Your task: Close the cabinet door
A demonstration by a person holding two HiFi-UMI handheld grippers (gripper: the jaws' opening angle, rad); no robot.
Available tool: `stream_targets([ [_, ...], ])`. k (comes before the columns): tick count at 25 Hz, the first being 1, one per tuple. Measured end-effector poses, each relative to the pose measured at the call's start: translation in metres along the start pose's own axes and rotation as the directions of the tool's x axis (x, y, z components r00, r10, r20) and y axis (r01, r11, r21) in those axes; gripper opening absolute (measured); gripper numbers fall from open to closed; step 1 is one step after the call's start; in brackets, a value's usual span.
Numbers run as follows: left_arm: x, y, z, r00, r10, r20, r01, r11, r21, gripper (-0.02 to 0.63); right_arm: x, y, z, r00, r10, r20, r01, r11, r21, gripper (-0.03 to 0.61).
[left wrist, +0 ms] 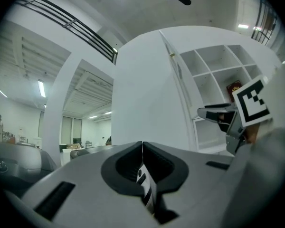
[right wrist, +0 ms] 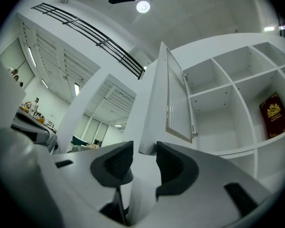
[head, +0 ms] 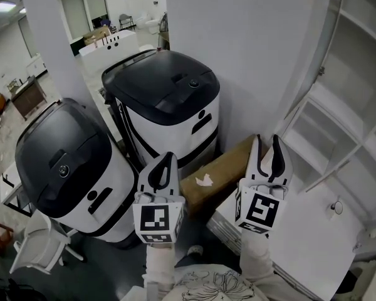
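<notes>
The white cabinet door (head: 238, 61) stands swung wide open, away from the open shelves (head: 338, 124). In the right gripper view I see the door (right wrist: 154, 108) nearly edge-on, its slatted inner panel (right wrist: 178, 99) facing the shelves. My right gripper (head: 267, 152) (right wrist: 145, 158) is open and points at the door's lower corner, which shows in the gap between the jaws; I see no pad pressing on it. My left gripper (head: 163, 168) (left wrist: 142, 148) is shut on nothing, to the left of the door's outer face (left wrist: 147, 94). The right gripper (left wrist: 218, 113) also shows there.
Two black-lidded white machines (head: 163, 99) (head: 62, 168) stand left of the door. A cardboard box (head: 219, 171) lies against the nearer one. A red book (right wrist: 274, 114) stands in a shelf cell. A low white unit with a knob (head: 336, 207) lies below right.
</notes>
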State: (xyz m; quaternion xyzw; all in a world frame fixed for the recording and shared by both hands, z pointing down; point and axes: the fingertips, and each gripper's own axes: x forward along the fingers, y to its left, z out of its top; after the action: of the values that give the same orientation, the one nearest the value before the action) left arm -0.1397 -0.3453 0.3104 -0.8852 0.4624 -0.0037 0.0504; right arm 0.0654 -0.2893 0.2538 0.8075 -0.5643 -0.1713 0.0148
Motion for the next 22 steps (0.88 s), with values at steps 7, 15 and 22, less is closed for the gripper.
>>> stream_targets([
  [7,0.014,0.007,-0.004,0.999,-0.041,0.001,0.041,0.999,-0.013,0.005,0.004,0.0,0.0,0.997,-0.072,-0.001,0.072,0.996,-0.046,0.133],
  [15,0.029,0.008,-0.009,0.996,-0.091,0.006,0.091,0.995,-0.034,0.005,0.006,-0.002,0.0,0.991,-0.136,-0.006,0.135,0.988,-0.078,0.101],
  [22,0.041,0.002,-0.011,0.991,-0.136,0.009,0.136,0.99,-0.037,0.005,0.004,-0.005,0.0,0.984,-0.178,0.004,0.178,0.983,-0.053,0.109],
])
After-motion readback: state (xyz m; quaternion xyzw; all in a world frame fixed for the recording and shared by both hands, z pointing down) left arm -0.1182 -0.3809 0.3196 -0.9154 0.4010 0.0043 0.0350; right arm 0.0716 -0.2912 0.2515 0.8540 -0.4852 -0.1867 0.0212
